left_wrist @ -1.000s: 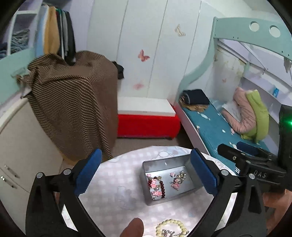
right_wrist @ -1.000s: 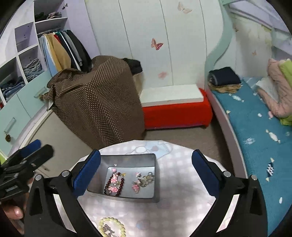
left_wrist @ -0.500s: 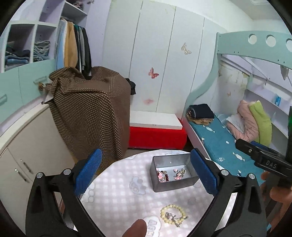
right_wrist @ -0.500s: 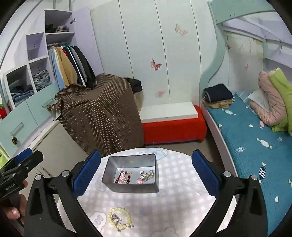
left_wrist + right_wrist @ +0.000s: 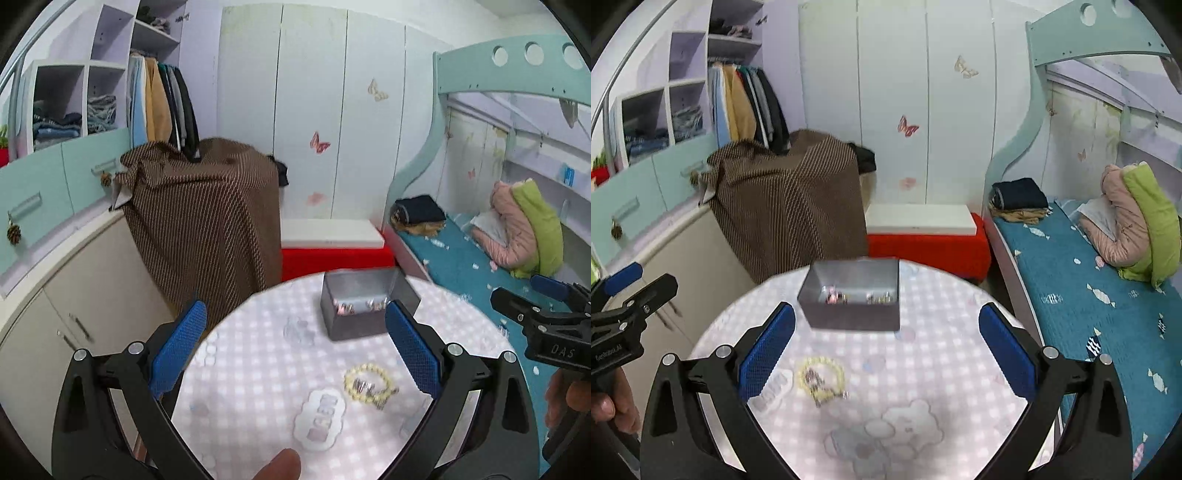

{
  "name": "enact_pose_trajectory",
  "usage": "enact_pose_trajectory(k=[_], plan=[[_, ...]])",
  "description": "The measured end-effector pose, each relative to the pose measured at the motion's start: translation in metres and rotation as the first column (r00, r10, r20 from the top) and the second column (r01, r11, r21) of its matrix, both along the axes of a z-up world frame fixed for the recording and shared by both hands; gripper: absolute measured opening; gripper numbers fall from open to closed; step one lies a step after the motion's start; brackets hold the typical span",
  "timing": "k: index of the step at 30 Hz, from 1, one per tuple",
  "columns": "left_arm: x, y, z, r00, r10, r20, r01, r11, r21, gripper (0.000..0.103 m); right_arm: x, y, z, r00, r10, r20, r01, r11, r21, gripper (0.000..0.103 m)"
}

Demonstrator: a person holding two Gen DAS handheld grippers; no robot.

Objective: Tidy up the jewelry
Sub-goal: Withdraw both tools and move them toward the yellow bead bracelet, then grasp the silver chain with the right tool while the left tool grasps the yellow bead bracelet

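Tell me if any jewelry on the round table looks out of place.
Yes. A yellow bead bracelet with a small metal piece tangled on it lies loose on the tablecloth, in front of the grey box, apart from it. The other jewelry sits inside that box. Both grippers hang open above the table, holding nothing.

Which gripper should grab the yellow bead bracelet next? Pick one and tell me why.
Probably the right gripper. Both grippers are open and empty, but the bracelet lies between its fingers in its view, while it sits beside the right finger of the left gripper. The tin is straight ahead.
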State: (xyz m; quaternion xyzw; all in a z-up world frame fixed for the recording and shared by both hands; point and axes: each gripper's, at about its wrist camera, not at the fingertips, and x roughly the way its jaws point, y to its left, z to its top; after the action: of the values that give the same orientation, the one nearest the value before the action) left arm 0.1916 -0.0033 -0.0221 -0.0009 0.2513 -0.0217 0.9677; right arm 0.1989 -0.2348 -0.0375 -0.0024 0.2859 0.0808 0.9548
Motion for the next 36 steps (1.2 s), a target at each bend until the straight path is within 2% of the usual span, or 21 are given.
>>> enact_pose_trajectory(k=[4,10,18,20,22,24,32,36], plan=[[-0.003,0.004,-0.019,0.999,0.008,-0.034,-0.008,1.0,-0.009,0.097,0.0,0.01,-0.021,0.998,0.036,-0.049,-0.037,0.999,-0.014,0.096],[-0.005,0.005,-0.041,0.998,0.02,-0.056,-0.018,1.0,0.023,0.097,0.009,0.025,-0.048,0.99,0.069,-0.121,-0.072,0.997,-0.026,0.096],[0.009,0.003,-0.068,0.993,0.012,-0.115,-0.008,0.999,0.038,0.097,0.027,0.035,-0.084,0.972,0.095,-0.214,-0.109,0.993,-0.055,0.093],[0.015,0.005,-0.076,0.991,0.017,-0.136,-0.012,0.999,0.04,0.097,0.028,0.044,-0.094,0.958,0.143,-0.25,-0.163,0.985,-0.06,0.085],[0.021,0.008,-0.082,0.988,0.024,-0.152,-0.018,0.999,0.043,0.097,0.03,0.054,-0.105,0.938,0.192,-0.289,-0.22,0.973,-0.065,0.069],[0.024,0.01,-0.087,0.986,0.03,-0.162,-0.023,0.999,0.046,0.097,0.033,0.063,-0.114,0.921,0.226,-0.318,-0.258,0.964,-0.06,0.058],[0.032,0.016,-0.098,0.981,0.035,-0.192,-0.027,0.999,0.041,0.097,0.052,0.079,-0.13,0.887,0.284,-0.365,-0.308,0.951,-0.009,0.041],[0.035,0.017,-0.101,0.979,0.032,-0.2,-0.026,0.999,0.036,0.097,0.06,0.084,-0.134,0.883,0.284,-0.373,-0.317,0.948,-0.029,0.035]])
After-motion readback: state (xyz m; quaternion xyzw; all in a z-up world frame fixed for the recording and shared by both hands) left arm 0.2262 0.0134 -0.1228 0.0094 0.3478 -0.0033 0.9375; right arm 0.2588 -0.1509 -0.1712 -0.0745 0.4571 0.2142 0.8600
